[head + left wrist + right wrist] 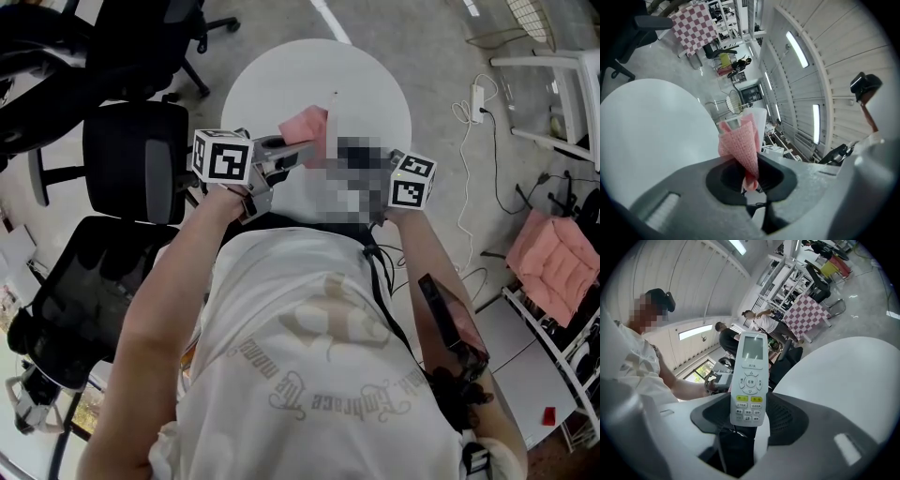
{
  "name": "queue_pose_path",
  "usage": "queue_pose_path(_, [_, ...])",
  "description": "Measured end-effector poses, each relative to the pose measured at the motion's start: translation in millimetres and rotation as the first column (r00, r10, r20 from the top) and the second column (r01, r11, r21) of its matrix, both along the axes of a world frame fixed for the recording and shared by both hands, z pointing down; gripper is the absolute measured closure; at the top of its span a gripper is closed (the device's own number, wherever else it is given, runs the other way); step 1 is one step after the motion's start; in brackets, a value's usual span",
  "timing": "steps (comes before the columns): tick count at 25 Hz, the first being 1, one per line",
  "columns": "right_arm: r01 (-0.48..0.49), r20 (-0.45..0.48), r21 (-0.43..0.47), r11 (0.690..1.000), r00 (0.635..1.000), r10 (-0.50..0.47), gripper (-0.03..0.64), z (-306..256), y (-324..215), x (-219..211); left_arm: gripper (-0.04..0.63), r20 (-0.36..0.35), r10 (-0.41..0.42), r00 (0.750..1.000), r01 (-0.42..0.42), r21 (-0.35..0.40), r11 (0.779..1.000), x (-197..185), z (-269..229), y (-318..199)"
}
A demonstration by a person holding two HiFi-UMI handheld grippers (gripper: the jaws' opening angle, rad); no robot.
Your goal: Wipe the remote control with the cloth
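Note:
My left gripper (745,176) is shut on a pink mesh cloth (740,143), which stands up out of the jaws in a folded peak. From the head view that cloth (306,123) hangs over the near part of the round white table (366,84), right of the left gripper (281,155). My right gripper (749,420) is shut on the lower end of a white remote control (750,376), upright, with its display and buttons facing the camera. The right gripper's marker cube (412,182) shows in the head view, where a mosaic patch hides its jaws and the remote.
Two black office chairs (131,159) (84,281) stand left of the table. A white cable with a power strip (473,103) lies on the floor to the right, near a pink cushion (553,258) and white racks. People and a checked table (806,315) stand far back.

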State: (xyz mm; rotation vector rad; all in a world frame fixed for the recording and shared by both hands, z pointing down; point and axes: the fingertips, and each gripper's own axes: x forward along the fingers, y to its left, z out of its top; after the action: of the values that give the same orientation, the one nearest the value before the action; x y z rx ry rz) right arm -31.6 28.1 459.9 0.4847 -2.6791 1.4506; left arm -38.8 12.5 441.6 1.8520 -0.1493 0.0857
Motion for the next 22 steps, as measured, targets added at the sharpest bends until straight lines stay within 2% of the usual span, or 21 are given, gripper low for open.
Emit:
queue_pose_path(7, [-0.056, 0.057, -0.014, 0.998, 0.997, 0.057, 0.374, -3.5, -4.0, 6.7, 0.555, 0.025, 0.005, 1.0, -0.004, -0.057, 0.998, 3.9, 15.7, 24.0])
queue_pose_path(15, [-0.137, 0.086, -0.054, 0.989, 0.986, 0.141, 0.374, 2.5, -10.8, 22.6, 0.555, 0.095, 0.083, 0.992, -0.076, -0.077, 0.994, 13.1, 37.0, 52.9])
queue_pose_path(19, [-0.192, 0.045, -0.098, 0.977, 0.979, 0.197, 0.374, 23.1, -15.1, 42.4, 0.555, 0.122, 0.079, 0.989, -0.067, -0.099, 0.993, 16.4, 45.3, 60.3])
queue_pose_path(22, [-0.23, -0.047, -0.133, 0.964, 0.973, 0.226, 0.374, 51.5, -18.4, 56.9, 0.555, 0.144, 0.047, 0.988, -0.031, -0.116, 0.993, 12.2, 51.9, 60.3])
